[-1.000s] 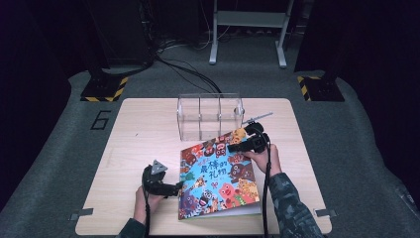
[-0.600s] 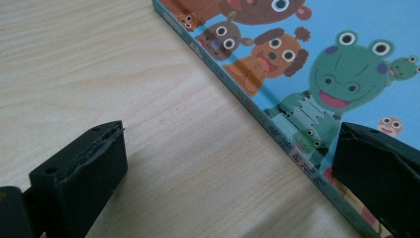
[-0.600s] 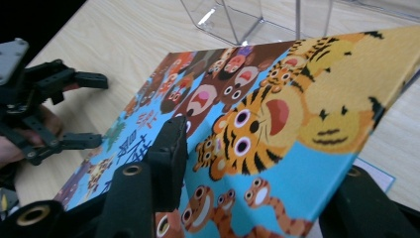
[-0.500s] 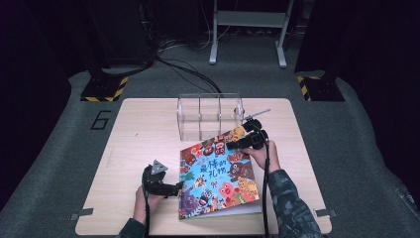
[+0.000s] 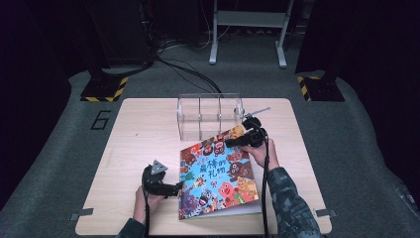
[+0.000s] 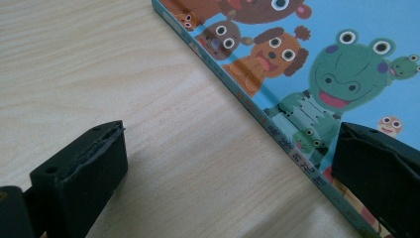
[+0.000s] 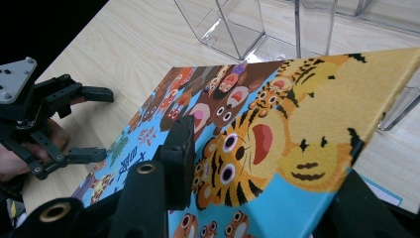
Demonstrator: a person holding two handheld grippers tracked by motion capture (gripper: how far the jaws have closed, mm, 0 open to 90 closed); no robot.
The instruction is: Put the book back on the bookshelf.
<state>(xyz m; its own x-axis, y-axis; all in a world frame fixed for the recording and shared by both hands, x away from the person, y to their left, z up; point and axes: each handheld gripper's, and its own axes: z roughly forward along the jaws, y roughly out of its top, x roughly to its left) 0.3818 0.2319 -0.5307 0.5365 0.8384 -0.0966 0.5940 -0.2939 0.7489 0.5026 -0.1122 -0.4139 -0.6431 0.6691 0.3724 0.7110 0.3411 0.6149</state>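
- Right gripper [image 5: 233, 143]: clamped on the picture book's [image 5: 218, 173] far corner, jaws just closed.
- Left gripper [image 5: 179, 188]: spread wide at the book's spine.
- Clear divided rack [image 5: 210, 114]: behind the book, nothing seen inside.

Closed on the far corner of a picture book [image 7: 277, 144], right gripper [image 7: 257, 198] jaws having just tightened, cover lifted off the table [image 7: 129, 44]. Beyond the raised edge, a clear plastic organizer [image 7: 277, 25]. At left, the left gripper [image 7: 101, 124], jaws apart, beside the book's lower edge.
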